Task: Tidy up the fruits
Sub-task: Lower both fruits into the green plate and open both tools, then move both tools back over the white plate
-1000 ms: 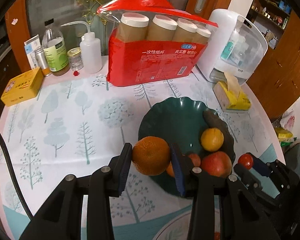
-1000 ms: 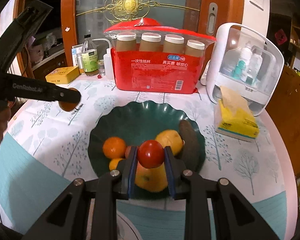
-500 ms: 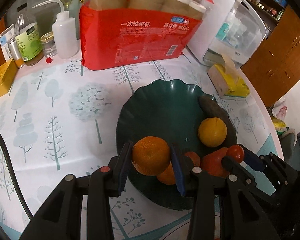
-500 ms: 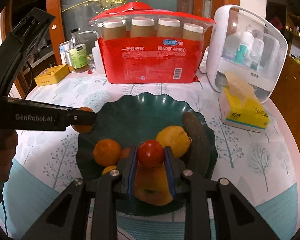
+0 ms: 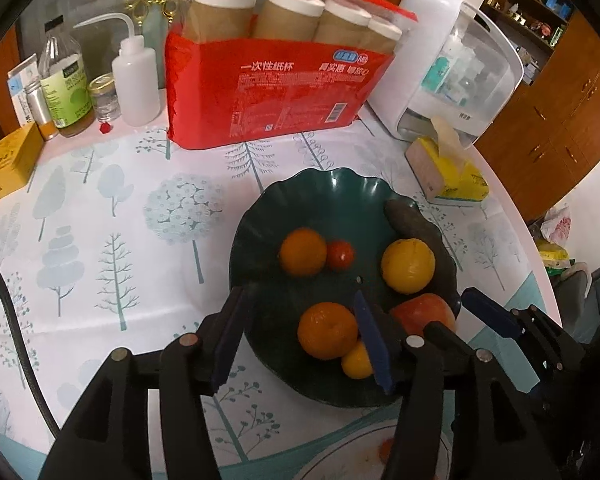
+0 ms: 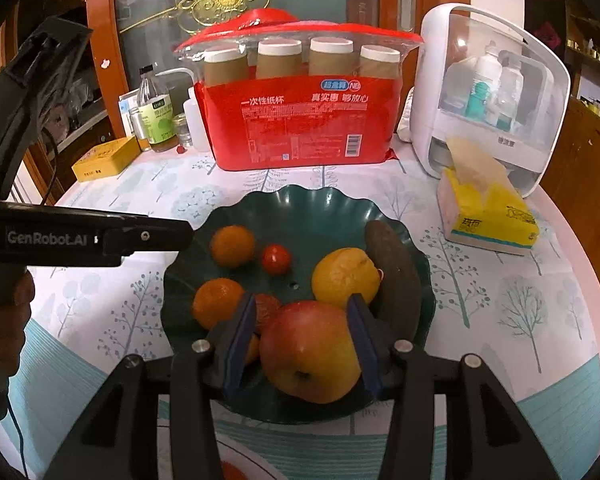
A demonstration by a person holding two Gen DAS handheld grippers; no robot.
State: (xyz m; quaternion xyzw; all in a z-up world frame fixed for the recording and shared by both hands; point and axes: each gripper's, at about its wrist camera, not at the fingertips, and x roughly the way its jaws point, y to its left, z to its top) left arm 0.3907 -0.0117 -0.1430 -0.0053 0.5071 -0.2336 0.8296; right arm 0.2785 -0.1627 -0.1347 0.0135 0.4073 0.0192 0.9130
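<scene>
Green bowl (image 6: 324, 208) on the tree-print surface (image 5: 100, 240), holding two oranges (image 5: 303, 251) (image 5: 327, 335), a tomato (image 6: 276, 259), a lemon (image 6: 346, 277), an apple (image 6: 310, 350) and a dark elongated fruit (image 6: 396, 272). Left claw (image 5: 300, 344): fingers apart, empty, over the bowl's near rim. Right claw (image 6: 300, 344): fingers apart, flanking the apple without visibly clamping it. Behind the bowl: red cup pack (image 6: 300, 120); to its right, tissue box (image 6: 488, 216).

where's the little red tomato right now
The tomato lies in the green bowl, toward its back left in the right wrist view, just right of an orange and free of both grippers.
</scene>
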